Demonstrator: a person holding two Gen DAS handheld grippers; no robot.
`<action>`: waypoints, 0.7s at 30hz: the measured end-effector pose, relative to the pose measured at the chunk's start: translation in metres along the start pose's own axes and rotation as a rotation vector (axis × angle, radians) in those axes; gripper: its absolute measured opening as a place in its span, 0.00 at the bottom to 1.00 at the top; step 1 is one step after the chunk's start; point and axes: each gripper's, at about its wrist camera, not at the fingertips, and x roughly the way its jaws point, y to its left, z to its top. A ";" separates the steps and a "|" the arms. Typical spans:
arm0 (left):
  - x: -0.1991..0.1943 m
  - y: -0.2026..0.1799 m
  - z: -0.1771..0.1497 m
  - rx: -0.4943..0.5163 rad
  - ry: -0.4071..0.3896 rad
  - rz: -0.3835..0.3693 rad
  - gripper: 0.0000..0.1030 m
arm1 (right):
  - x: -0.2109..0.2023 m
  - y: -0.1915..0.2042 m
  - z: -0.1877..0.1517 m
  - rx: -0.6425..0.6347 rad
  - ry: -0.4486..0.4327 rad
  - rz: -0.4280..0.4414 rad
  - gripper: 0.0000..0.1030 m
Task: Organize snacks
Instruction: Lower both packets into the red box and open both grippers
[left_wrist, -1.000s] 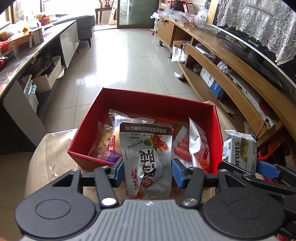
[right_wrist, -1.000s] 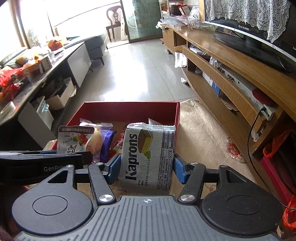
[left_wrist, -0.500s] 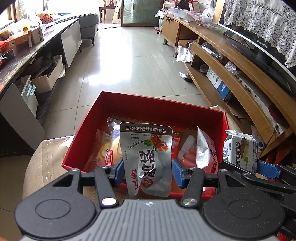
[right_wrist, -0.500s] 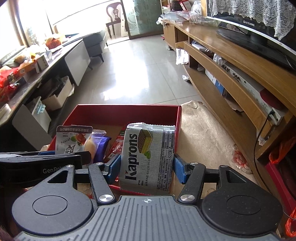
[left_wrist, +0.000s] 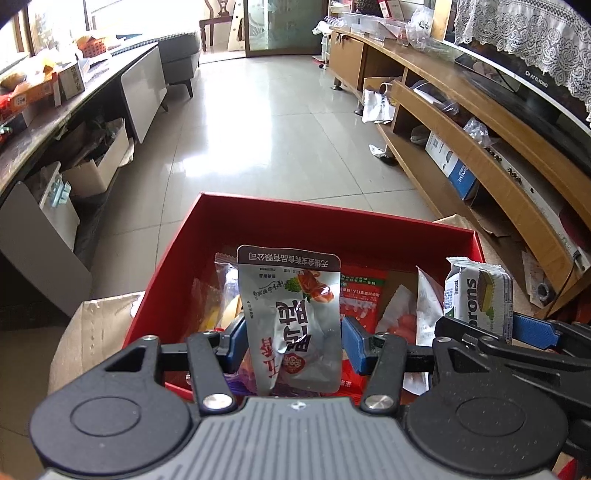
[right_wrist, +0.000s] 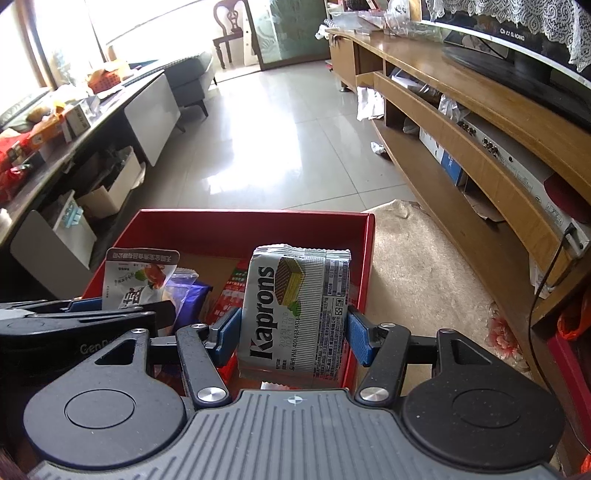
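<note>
Glossy pale floor tiles (left_wrist: 266, 122) fill the frame's centre, catching bright window glare. A long wooden TV cabinet (right_wrist: 476, 122) runs down the right; a cluttered dark counter (left_wrist: 40, 122) lines the left. A wooden chair (right_wrist: 231, 35) and glass door (left_wrist: 282, 26) stand at the top.

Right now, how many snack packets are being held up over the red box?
2: a silver pouch in the left gripper, and a Kaprons wafer pack in the right gripper. More packets lie in the red box.

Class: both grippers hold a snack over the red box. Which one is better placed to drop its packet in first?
Probably the left gripper: its silver pouch hangs over the red box middle, while the right gripper's Kaprons pack sits near the side wall.
</note>
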 end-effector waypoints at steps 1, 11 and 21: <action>0.001 -0.001 0.000 0.004 -0.004 0.004 0.46 | 0.001 0.000 0.000 0.002 0.000 0.001 0.64; 0.010 -0.009 0.001 0.067 -0.048 0.069 0.46 | 0.016 -0.005 0.000 0.020 0.005 0.018 0.64; 0.021 -0.014 0.002 0.119 -0.082 0.120 0.46 | 0.026 -0.002 -0.001 -0.005 -0.001 0.014 0.65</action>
